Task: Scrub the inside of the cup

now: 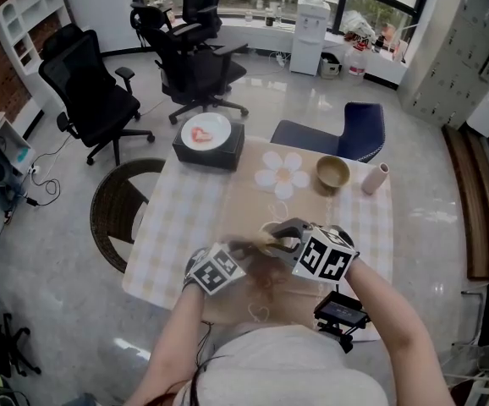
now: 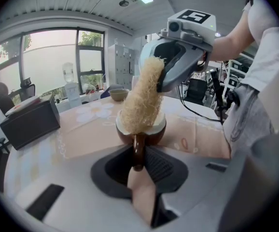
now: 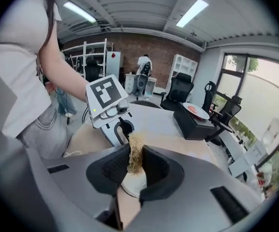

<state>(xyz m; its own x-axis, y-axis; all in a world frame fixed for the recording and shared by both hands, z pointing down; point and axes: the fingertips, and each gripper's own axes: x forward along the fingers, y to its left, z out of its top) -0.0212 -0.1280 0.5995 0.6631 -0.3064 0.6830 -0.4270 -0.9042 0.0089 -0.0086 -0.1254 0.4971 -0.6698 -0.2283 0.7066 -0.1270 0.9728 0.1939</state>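
Observation:
A brown cup (image 2: 153, 131) with a white inside hangs just above the table, and my left gripper (image 2: 138, 159) is shut on its handle. A tan loofah scrubber (image 2: 142, 96) stands in the cup's mouth, leaning up to the right. My right gripper (image 2: 162, 76) comes down from above and is shut on the scrubber's upper end. In the right gripper view the scrubber (image 3: 135, 154) sits pinched between the two pads, with the cup's white inside (image 3: 131, 183) below it and my left gripper (image 3: 121, 129) beyond. From the head view both grippers (image 1: 246, 249) (image 1: 283, 232) meet over the cup (image 1: 266, 245).
The table (image 1: 177, 218) carries a checked cloth. A black box with a white plate (image 1: 206, 135) stands at its far left, a tan bowl (image 1: 332, 172) and a small pale bottle (image 1: 375, 178) at its far right. A blue chair (image 1: 346, 132) and a wicker stool (image 1: 119, 211) flank it.

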